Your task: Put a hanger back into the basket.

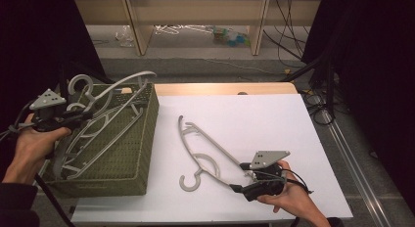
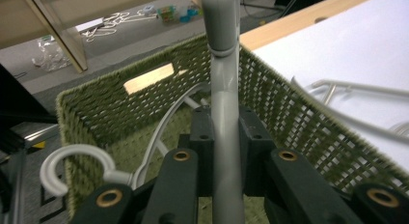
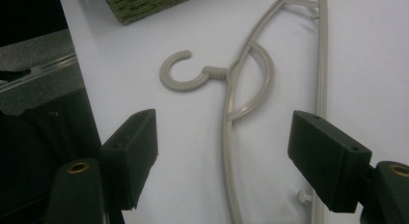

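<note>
A grey plastic hanger (image 1: 123,82) sticks up at a slant out of the green woven basket (image 1: 147,139) at the table's left, and my left gripper (image 1: 80,117) is shut on it. In the left gripper view the jaws clamp the hanger's bar (image 2: 224,137) over the basket (image 2: 96,103). Other hangers (image 1: 98,134) lie inside, one with a white hook (image 2: 62,171). A second grey hanger (image 1: 205,148) lies flat on the white table. My right gripper (image 1: 238,177) stands open at its near end. In the right gripper view the hanger (image 3: 225,122) runs between the wide jaws (image 3: 222,156), untouched.
The white sheet (image 1: 254,119) covers the table to the right of the basket. A wooden strip (image 1: 220,88) runs along the far edge. Beyond it the floor holds loose hangers and clutter (image 1: 230,36); cables (image 1: 318,104) hang off the right side.
</note>
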`<state>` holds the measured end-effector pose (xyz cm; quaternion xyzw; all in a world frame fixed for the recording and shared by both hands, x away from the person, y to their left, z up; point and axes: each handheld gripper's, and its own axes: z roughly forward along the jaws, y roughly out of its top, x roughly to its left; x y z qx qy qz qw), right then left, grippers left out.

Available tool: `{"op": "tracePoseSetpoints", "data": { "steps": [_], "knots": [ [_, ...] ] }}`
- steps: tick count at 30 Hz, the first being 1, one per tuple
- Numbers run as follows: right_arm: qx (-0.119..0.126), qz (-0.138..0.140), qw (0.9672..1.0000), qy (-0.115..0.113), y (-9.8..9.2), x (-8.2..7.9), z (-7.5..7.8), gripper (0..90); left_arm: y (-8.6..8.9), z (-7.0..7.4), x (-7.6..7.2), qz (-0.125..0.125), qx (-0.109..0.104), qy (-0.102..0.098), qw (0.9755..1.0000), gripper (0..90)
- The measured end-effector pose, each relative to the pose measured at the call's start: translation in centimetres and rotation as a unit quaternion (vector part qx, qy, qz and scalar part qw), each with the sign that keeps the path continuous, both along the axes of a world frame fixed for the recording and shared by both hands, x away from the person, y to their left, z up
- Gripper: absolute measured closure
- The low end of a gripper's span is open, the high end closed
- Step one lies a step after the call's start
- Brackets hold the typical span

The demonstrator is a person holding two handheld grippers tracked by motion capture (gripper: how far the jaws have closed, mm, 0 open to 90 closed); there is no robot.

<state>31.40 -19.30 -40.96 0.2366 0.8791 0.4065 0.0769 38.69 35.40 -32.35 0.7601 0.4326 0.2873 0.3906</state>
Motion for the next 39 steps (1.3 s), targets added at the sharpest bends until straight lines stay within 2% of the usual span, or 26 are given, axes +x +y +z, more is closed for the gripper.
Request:
{"op": "tracePoseSetpoints", "data": {
  "steps": [2,4,5,10,11,12,13,14,15,16,18,19,20,22,24,26,27,31,32,36,37,38,39],
  "knots": [
    [0.0,-0.001,1.0,0.0,0.0,0.0,0.0,25.6,0.3,-0.3,0.0,0.001,0.01,0.006,0.9999,78.9],
    [-0.001,-0.002,1.0,-0.001,0.0,0.0,-0.1,25.1,0.6,-0.8,0.0,0.007,0.008,0.015,0.9998,78.8],
    [-0.001,-0.002,1.0,-0.001,0.0,0.1,-0.1,24.7,0.6,-1.1,0.1,0.009,-0.001,0.017,0.9998,78.8],
    [-0.001,-0.001,1.0,0.003,0.0,0.1,-0.2,22.7,0.9,-1.7,0.4,0.017,0.006,0.036,0.9992,78.8],
    [-0.001,-0.001,1.0,0.003,0.0,0.1,-0.2,22.3,1.3,-1.6,0.4,0.011,0.028,0.046,0.9985,78.8],
    [0.0,-0.001,1.0,0.002,0.0,0.1,-0.2,22.0,1.3,-1.7,0.5,0.013,0.027,0.047,0.9984,78.8],
    [-0.001,-0.001,1.0,0.002,0.0,0.1,-0.2,22.0,1.1,-2.0,0.6,0.023,0.007,0.041,0.9989,78.8],
    [-0.001,-0.001,1.0,0.004,0.1,0.1,-0.2,22.0,1.7,-2.0,0.7,0.013,0.025,0.055,0.9981,78.8],
    [-0.001,-0.001,1.0,0.004,0.1,0.1,-0.2,22.0,1.7,-2.0,0.7,0.013,0.025,0.055,0.9981,78.8],
    [-0.001,0.0,1.0,0.004,0.0,0.1,-0.2,22.0,1.6,-2.2,0.9,0.021,0.008,0.05,0.9985,78.8],
    [-0.001,0.0,1.0,0.004,0.0,0.1,-0.2,22.1,1.5,-2.5,1.0,0.029,0.001,0.051,0.9983,78.8],
    [-0.002,0.0,1.0,0.004,0.0,0.1,-0.2,22.1,1.5,-2.5,1.1,0.026,0.005,0.058,0.998,78.8],
    [-0.002,0.0,1.0,0.002,0.0,0.1,-0.2,22.1,1.7,-2.5,1.2,0.014,0.028,0.068,0.9972,78.8],
    [-0.001,0.001,1.0,0.004,0.0,0.1,-0.2,22.2,1.5,-2.8,1.6,0.009,0.03,0.066,0.9973,78.8],
    [-0.002,0.002,1.0,0.003,0.1,0.1,-0.2,22.4,1.3,-3.3,2.2,0.008,0.036,0.082,0.996,78.8],
    [-0.002,0.002,1.0,0.003,0.1,0.1,-0.2,22.4,1.2,-3.6,2.4,0.006,0.039,0.081,0.9959,78.8],
    [-0.002,0.001,1.0,0.003,0.0,0.1,-0.2,22.5,1.1,-4.0,2.7,0.004,0.042,0.09,0.9951,78.8],
    [-0.001,0.002,1.0,0.002,0.0,0.1,-0.2,22.5,1.0,-4.9,3.1,0.006,0.041,0.095,0.9946,78.7],
    [-0.001,0.002,1.0,0.002,0.0,0.1,-0.2,22.5,1.0,-5.2,3.1,0.016,0.031,0.096,0.9948,78.7],
    [-0.002,0.003,1.0,0.002,0.0,0.1,-0.2,22.6,1.4,-6.0,3.5,0.02,0.034,0.099,0.9943,78.6],
    [-0.002,0.004,1.0,0.003,0.0,0.1,-0.2,22.6,1.2,-6.3,3.4,0.038,0.015,0.101,0.994,78.6],
    [-0.002,0.004,1.0,0.003,0.0,0.1,-0.2,22.6,1.2,-6.3,3.4,0.038,0.015,0.101,0.994,78.5],
    [-0.001,0.003,1.0,0.002,0.0,0.1,-0.2,22.6,1.7,-6.2,3.7,0.013,0.04,0.099,0.9942,78.5]
  ]
}}
